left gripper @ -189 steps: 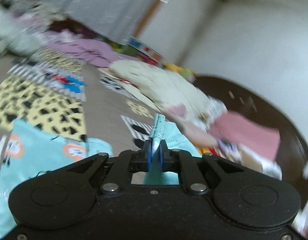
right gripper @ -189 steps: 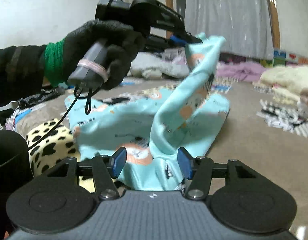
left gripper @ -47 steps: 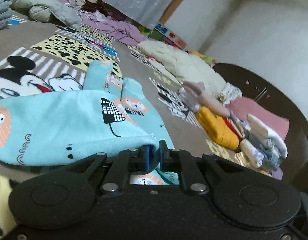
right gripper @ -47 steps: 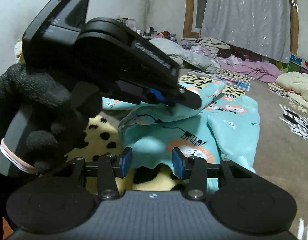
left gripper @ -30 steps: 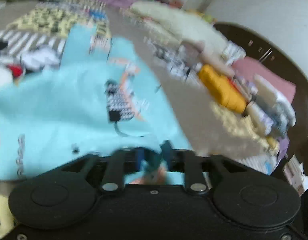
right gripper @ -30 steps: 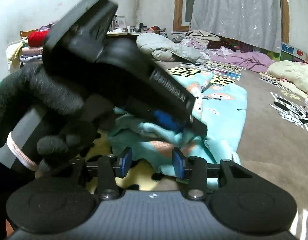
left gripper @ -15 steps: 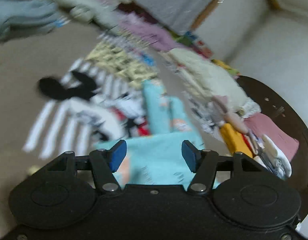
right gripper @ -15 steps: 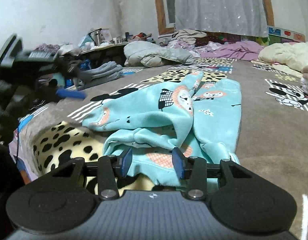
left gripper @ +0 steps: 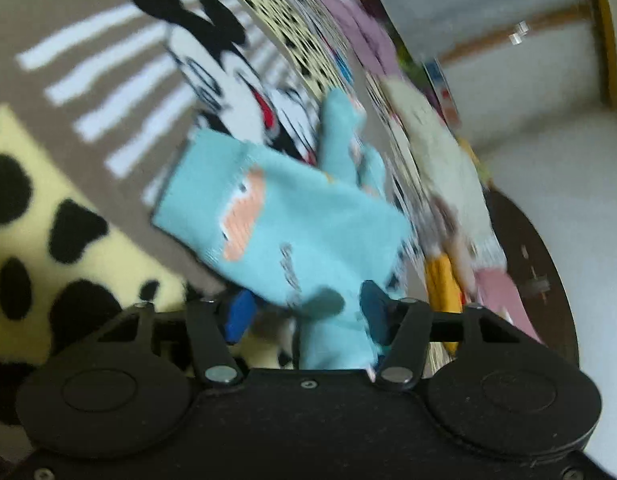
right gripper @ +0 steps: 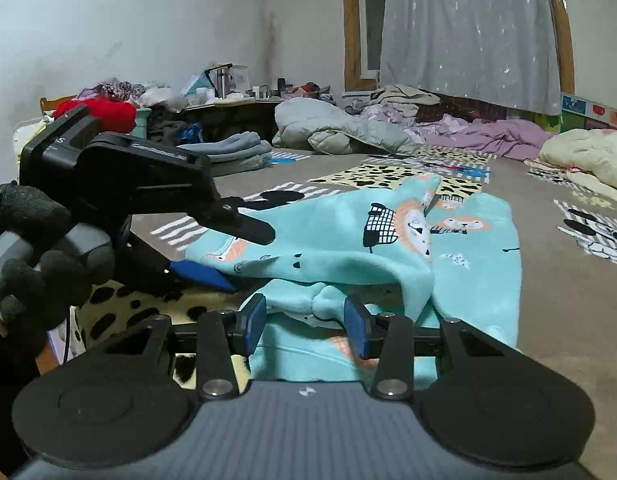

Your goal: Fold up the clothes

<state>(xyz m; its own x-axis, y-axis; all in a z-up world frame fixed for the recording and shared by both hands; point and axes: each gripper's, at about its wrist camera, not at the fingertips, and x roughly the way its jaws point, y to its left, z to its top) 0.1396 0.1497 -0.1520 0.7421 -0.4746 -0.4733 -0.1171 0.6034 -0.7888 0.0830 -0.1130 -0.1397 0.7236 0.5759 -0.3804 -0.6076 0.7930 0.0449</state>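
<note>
A: While the garment (right gripper: 392,248) lies rumpled on the blanket (right gripper: 556,280), where do the fingers stand?

B: The right gripper (right gripper: 306,326) is spread wide, a bunched fold between its blue pads (right gripper: 255,322) but not pinched. The left gripper (left gripper: 304,314) is parted too, and the cloth's edge sits in the gap. That view is blurred, so I cannot tell if a pad touches it.

A: And seen from the right?

B: A gloved hand (right gripper: 36,264) holds the left gripper at the garment's left edge, one finger above the cloth, one below.

A: The surface?

B: A brown blanket with cartoon mouse and spotted yellow patches.

A: The room?

B: Heaped bedding (right gripper: 336,128) and a purple sheet (right gripper: 492,136) lie beyond, under a grey curtain (right gripper: 468,32). Folded clothes (left gripper: 464,272) are stacked to the right.
</note>
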